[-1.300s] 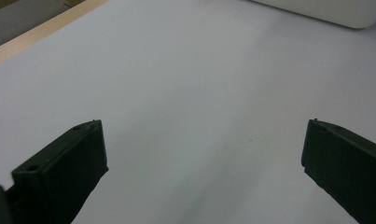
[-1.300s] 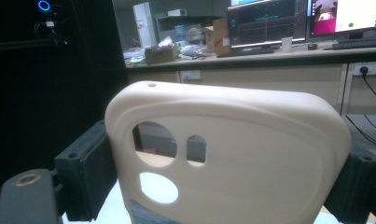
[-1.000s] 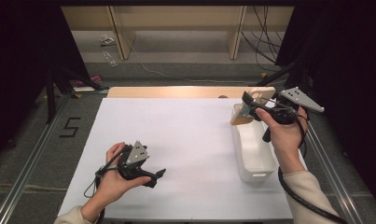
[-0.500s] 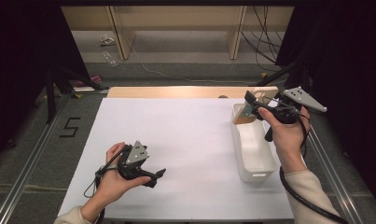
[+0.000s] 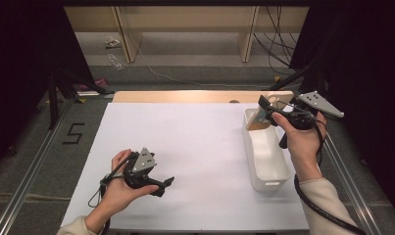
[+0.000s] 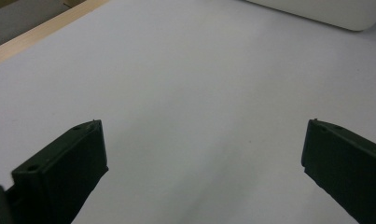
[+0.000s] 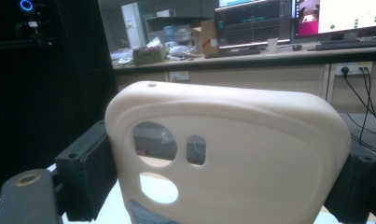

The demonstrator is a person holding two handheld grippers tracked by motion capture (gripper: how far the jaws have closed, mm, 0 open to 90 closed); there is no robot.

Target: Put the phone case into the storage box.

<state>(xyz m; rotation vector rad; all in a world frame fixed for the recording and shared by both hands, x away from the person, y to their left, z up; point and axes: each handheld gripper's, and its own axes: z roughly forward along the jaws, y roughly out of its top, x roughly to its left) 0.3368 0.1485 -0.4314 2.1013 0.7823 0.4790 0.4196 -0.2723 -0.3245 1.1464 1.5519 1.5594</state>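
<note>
My right gripper [image 5: 264, 108] clamps a cream phone case [image 7: 232, 154] by its edges above the far end of the white bin [image 5: 266, 161], seemingly to drop it in; my left gripper [image 5: 163, 183] rests open and empty over the table [image 5: 195, 142], out of the way

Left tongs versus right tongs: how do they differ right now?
The left tongs are open with nothing between them; the right tongs are shut on a cream phone case. The left tongs sit low over the white mat; the right tongs are raised above the far end of the white bin. Both are black and hand-held.
</note>
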